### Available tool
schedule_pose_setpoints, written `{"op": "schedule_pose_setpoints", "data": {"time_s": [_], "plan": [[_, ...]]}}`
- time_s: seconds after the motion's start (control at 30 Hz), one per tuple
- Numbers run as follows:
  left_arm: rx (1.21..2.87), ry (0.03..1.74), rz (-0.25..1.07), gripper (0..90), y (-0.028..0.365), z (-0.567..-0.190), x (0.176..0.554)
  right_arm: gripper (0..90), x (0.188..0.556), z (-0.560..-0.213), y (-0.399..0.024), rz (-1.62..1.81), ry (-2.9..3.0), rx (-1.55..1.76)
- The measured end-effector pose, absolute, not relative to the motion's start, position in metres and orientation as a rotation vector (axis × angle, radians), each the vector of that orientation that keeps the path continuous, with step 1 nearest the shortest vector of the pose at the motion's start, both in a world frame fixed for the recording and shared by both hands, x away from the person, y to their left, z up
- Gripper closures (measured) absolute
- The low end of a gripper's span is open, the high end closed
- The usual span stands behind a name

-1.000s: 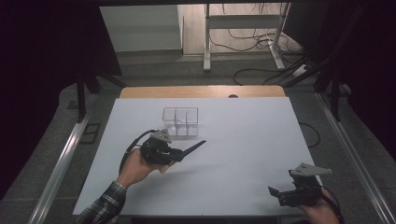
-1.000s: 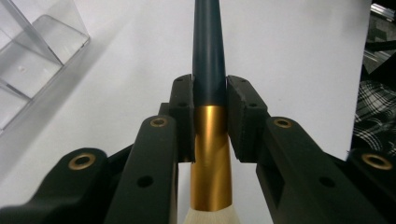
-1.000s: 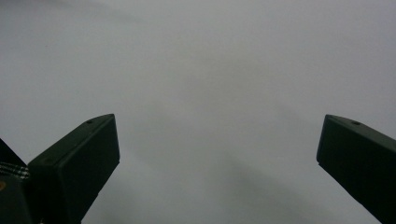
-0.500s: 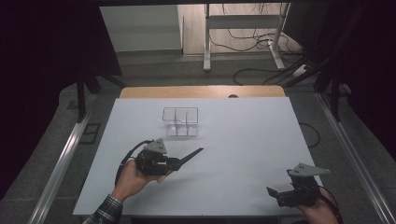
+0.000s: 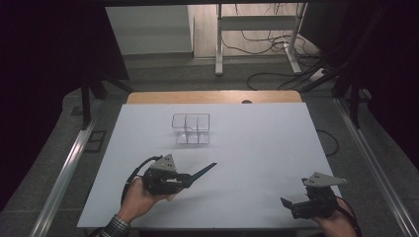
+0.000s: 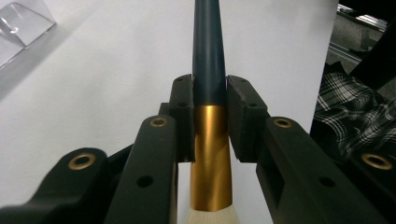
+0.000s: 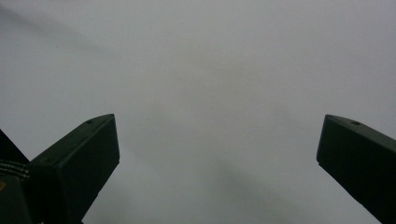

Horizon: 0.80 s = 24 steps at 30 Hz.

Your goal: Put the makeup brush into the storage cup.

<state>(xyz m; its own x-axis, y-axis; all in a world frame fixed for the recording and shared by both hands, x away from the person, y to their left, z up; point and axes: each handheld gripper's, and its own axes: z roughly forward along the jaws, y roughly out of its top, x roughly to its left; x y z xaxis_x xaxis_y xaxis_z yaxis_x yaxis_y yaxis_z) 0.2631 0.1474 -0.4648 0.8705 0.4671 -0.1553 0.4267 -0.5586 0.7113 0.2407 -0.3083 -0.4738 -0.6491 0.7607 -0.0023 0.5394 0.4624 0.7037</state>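
Left tool (image 5: 190, 178) pinching a make-up brush (image 6: 208, 56) across its shaft: both pads press the sides just where the dark blue handle meets the gold ferrule, and pale bristles show below the ferrule at the near end. In the high view the dark handle (image 5: 203, 173) projects ahead of the left tool, slanting up and to the right, carried over the white worktop (image 5: 257, 148). A clear organiser (image 5: 191, 129), divided into compartments, stands on the worktop beyond the tip of the handle and slightly to its left, well apart from it; its compartments look empty, though the clear walls make this hard to confirm. One corner of it (image 6: 21, 25) appears at the upper left of the left gripper view.

Right tool (image 5: 291, 206) with jaws spread wide and nothing between them, held low at the near right edge of the worktop, well apart from brush and organiser; in the right gripper view its 2 jaws frame bare white surface.

Progress, as judged: the pick-up is complete and the grip looks secure. Carrying the brush to the organiser and setting it into 1 compartment, probably handle first, appear not yet done.
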Motion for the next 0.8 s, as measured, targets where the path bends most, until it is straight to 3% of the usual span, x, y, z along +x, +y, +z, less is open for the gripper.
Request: {"op": "schedule_pose_setpoints", "data": {"time_s": [0.8], "plan": [[2.267,0.575,0.033,73.9,0.134,-0.468,0.256,0.0,0.25,-0.458,-0.271,1.027,2.475,0.97]]}}
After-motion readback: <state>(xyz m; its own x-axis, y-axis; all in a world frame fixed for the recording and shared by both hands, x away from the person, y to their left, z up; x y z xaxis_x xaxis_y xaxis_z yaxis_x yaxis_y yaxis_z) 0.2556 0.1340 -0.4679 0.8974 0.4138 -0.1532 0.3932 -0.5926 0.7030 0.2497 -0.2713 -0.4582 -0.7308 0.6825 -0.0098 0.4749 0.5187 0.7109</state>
